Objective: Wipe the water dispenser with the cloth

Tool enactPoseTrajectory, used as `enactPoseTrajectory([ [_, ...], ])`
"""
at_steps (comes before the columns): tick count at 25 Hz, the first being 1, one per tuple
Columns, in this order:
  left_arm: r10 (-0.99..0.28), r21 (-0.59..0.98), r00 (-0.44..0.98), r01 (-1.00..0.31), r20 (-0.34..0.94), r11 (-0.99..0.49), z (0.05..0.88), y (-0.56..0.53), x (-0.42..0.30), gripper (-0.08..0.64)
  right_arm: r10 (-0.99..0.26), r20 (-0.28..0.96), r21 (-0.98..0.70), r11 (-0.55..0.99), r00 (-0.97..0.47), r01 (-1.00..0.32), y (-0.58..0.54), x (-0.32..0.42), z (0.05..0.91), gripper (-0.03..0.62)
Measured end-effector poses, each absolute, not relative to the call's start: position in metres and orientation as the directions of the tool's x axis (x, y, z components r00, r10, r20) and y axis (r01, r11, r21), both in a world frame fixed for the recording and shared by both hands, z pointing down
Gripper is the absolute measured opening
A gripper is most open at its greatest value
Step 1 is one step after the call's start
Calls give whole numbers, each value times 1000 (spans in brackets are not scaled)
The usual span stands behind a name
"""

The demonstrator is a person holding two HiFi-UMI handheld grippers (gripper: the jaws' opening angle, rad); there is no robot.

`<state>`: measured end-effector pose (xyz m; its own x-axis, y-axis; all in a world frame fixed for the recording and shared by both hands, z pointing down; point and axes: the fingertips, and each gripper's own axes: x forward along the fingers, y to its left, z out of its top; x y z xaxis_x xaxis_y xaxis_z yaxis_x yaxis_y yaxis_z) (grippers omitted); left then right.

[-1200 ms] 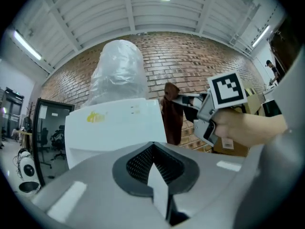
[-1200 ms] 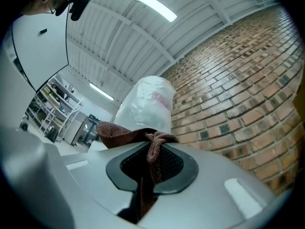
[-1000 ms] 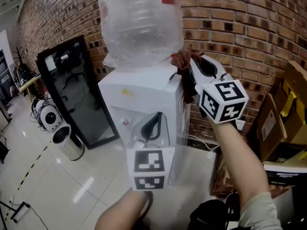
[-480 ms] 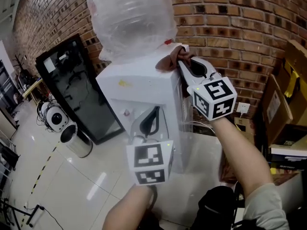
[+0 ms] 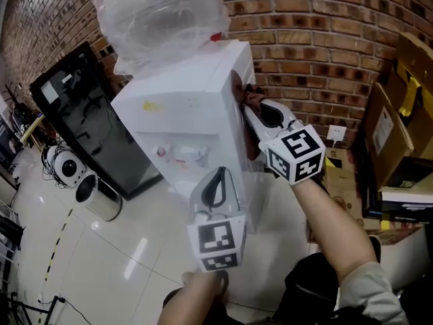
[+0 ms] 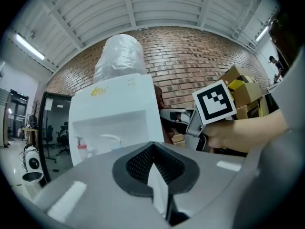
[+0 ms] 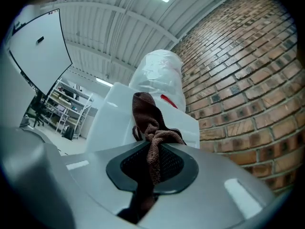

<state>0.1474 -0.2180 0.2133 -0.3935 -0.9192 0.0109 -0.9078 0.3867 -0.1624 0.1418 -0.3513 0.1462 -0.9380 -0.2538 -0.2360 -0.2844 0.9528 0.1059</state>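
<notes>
**Cloth goes to the side of the cooler**

A brown terry cloth lies against the right side panel of a white floor-standing water dispenser, just right of centre in the head view and close to the brick wall behind. The right gripper has its jaws clamped on the cloth's middle. One bunched fold stands up past the tips to meet the panel, while a darker tail trails back between the jaws. Pinched this way, the loose end appears free to act as the wiping face, and the gripper itself stays off the plastic. The gripper comes in from the lower right, tilted slightly upward, which suits a stroke along the tall side wall.

The left gripper hangs low at centre frame in front of the machine, its jaws together on nothing. It seems parked out of the way rather than bracing the cabinet.

The dispenser looks clean and glossy. It has a small yellow mark near its top front edge and a shallow tap recess showing red touches. An inverted clear bottle, wrapped in crinkled film, fills the upper left. The cloth is dark, nubbly and crumpled; whether it is damp cannot be told.
</notes>
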Motion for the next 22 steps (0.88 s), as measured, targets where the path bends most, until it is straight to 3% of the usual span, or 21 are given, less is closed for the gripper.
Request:
enactPoseTrajectory([
  [14, -925, -115, -372, -925, 74, 362, 286, -221, 144, 0, -272, -171, -45, 962, -947, -268, -356, 142, 258, 43],
  [22, -937, -125, -345, -933, 45, 337, 281, -215, 161, 0, -308, -40, 74, 948, -951, -310, -360, 139, 306, 46],
])
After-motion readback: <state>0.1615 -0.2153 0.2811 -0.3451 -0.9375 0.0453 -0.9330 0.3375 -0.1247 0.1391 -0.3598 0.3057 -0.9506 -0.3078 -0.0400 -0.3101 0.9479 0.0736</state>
